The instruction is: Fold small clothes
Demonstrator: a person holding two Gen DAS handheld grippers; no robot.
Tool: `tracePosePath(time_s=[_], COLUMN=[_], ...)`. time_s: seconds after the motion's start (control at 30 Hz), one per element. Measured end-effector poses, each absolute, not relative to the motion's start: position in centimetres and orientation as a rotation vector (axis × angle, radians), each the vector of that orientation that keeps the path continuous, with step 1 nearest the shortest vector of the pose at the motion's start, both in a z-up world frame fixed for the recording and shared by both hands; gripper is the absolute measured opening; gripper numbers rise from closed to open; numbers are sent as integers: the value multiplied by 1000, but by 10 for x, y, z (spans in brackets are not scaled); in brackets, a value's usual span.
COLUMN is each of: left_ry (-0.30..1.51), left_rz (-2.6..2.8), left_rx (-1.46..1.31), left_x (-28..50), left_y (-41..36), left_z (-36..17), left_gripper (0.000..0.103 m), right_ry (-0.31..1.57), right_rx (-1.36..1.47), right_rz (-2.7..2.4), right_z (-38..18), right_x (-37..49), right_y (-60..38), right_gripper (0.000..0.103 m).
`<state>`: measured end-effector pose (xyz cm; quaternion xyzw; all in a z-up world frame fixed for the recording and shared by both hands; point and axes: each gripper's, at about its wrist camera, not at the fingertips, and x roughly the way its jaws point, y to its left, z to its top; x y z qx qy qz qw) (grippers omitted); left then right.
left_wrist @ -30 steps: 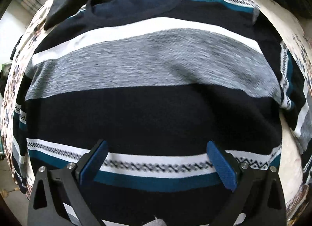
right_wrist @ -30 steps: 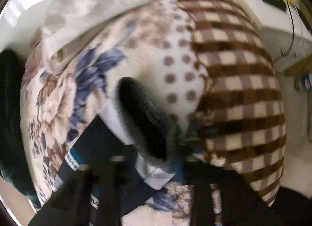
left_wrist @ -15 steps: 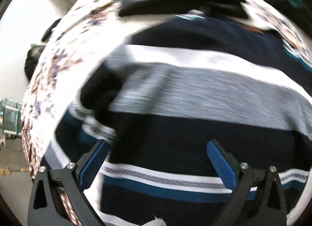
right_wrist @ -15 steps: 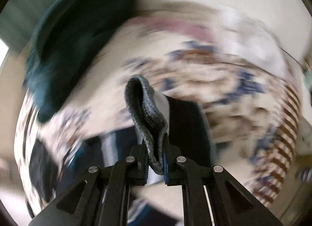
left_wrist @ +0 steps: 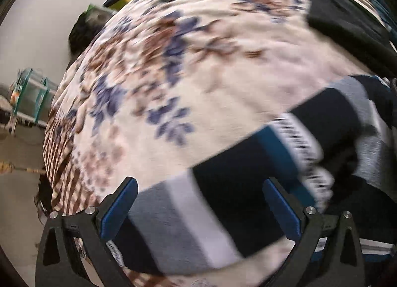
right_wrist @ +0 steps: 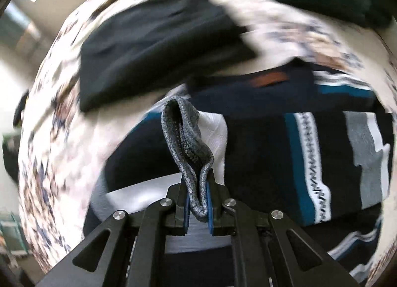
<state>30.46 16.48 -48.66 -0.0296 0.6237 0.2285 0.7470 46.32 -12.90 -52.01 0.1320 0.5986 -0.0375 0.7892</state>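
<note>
Your right gripper (right_wrist: 198, 202) pinches the sweater (right_wrist: 268, 153) cuff.
Your left gripper (left_wrist: 202, 209) stands wide open and empty above its sleeve.

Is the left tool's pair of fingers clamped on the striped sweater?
No, the left gripper has its blue fingers spread wide apart, with the striped sweater lying ungripped beneath them.

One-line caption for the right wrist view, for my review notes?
Right gripper shut on a grey knit fold of the striped sweater, above a floral blanket, with a dark folded garment beyond.
</note>
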Motion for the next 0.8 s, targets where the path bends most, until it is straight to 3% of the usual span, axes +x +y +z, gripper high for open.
tracePosePath(time_s=[0.2, 0.37, 0.4, 0.43, 0.47, 0.5, 0.57, 0.8], left_ry=[1386, 1386, 1384, 1380, 1377, 1380, 1396, 1431], left_rz=[544, 560, 562, 562, 562, 566, 580, 688], left_rx=[-134, -201, -220, -236, -260, -287, -359, -682], left_x=[287, 273, 267, 261, 251, 239, 215, 135], left_y=[196, 213, 218, 220, 223, 226, 232, 271], left_z=[-492, -491, -488, -485, -481, -479, -476, -494], left_gripper=[103, 103, 103, 103, 103, 103, 103, 103], right_ry=[1334, 1381, 1403, 1430, 1456, 1475, 1454, 1410], right_rx=[190, 154, 184, 243, 299, 362, 424, 199], right_rz=[-37, -25, -9, 27, 57, 80, 55, -260], right_z=[-541, -544, -545, -543, -540, -535, -518, -490], right_x=[460, 457, 460, 459, 458, 453, 438, 381], right_y=[-47, -44, -47, -55, -66, -81, -114, -213], right_gripper=[11, 15, 18, 33, 55, 61, 65, 85])
